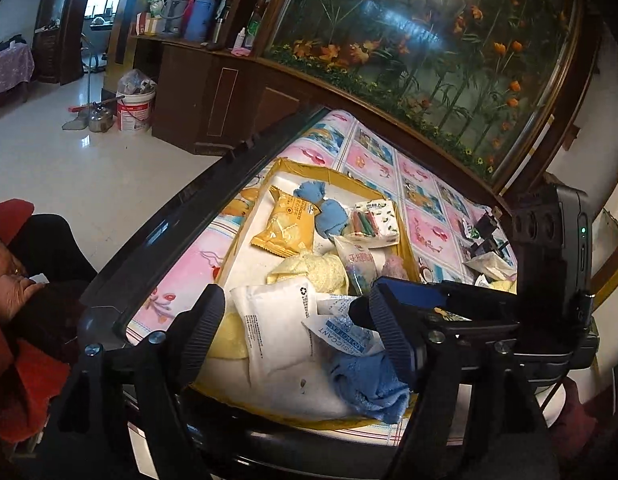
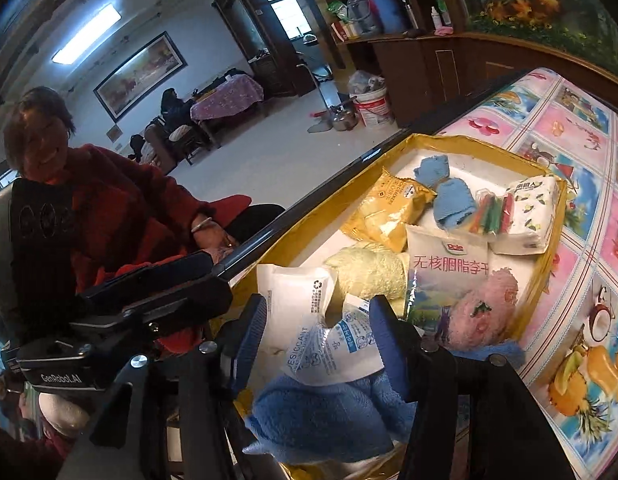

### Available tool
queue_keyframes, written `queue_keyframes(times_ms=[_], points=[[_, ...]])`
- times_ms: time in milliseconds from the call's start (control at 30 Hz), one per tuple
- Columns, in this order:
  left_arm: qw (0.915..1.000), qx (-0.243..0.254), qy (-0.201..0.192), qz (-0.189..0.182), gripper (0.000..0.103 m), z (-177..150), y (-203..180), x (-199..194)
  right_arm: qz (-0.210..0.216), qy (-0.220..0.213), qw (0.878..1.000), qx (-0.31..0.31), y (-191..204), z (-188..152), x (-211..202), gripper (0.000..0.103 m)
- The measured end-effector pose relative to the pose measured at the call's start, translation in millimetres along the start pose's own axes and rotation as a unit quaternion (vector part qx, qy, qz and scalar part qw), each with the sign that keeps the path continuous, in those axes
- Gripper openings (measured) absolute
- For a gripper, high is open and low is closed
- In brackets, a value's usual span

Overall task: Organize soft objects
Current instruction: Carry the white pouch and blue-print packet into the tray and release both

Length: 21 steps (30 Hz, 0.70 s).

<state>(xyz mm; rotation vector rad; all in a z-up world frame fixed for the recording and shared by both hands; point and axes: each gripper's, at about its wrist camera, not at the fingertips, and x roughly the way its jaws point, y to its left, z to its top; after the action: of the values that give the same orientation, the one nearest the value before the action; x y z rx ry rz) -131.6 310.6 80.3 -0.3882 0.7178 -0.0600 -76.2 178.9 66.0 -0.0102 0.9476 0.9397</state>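
Note:
A gold-rimmed tray (image 1: pixel 287 168) with a white lining holds the soft things. My left gripper (image 1: pixel 296 312) hangs open over its near end, above a white packet (image 1: pixel 269 320) and a desiccant sachet (image 1: pixel 345 332). A blue towel (image 1: pixel 369 388) lies by its right finger. My right gripper (image 2: pixel 317 308) is open too, with the desiccant sachet (image 2: pixel 329 352) between its fingers and the blue towel (image 2: pixel 325 416) under them. Farther in lie a yellow towel (image 2: pixel 369 268), a pink fluffy piece (image 2: pixel 485 308), a Dole pouch (image 2: pixel 445 272), a yellow snack bag (image 2: pixel 389 208), a blue cloth (image 2: pixel 445 196) and a tissue pack (image 2: pixel 529 216).
The tray sits on a table with a pink and blue picture cloth (image 2: pixel 581 184) and a dark edge rail (image 1: pixel 181 216). A person in a red sleeve (image 2: pixel 149 208) sits close on the left. A dark cabinet (image 1: pixel 213 92) and a white bucket (image 1: pixel 135 110) stand beyond on the tiled floor.

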Motion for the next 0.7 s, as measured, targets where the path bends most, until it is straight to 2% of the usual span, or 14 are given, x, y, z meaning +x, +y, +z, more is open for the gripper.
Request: queue_keyframes(times_ms=[67,167,300,367,500,700], points=[[0.9999,0.005,-0.010,0.012,0.075,1,-1,-3,0.000,-0.010,1.000,0.001,1,1,-5,0.056],[0.9970,0.030,-0.030,0.065,0.075,0,-9,-5,-0.016,-0.028,0.999,0.006,-4,-3,-21,0.061],[0.9851,0.068,-0.050,0.150,0.075,-4,-25,-1,-0.033,-0.045,0.998,0.017,-17,-11,-46,0.064],[0.9796,0.085,-0.054,0.174,0.075,-6,-33,0,-0.042,-0.051,0.998,0.024,-23,-18,-57,0.066],[0.9739,0.114,-0.057,0.188,0.075,-9,-51,0,-0.054,-0.063,0.996,0.042,-38,-31,-79,0.071],[0.9674,0.157,-0.061,0.189,0.080,-14,-91,-1,-0.076,-0.090,0.990,0.078,-69,-55,-118,0.073]])
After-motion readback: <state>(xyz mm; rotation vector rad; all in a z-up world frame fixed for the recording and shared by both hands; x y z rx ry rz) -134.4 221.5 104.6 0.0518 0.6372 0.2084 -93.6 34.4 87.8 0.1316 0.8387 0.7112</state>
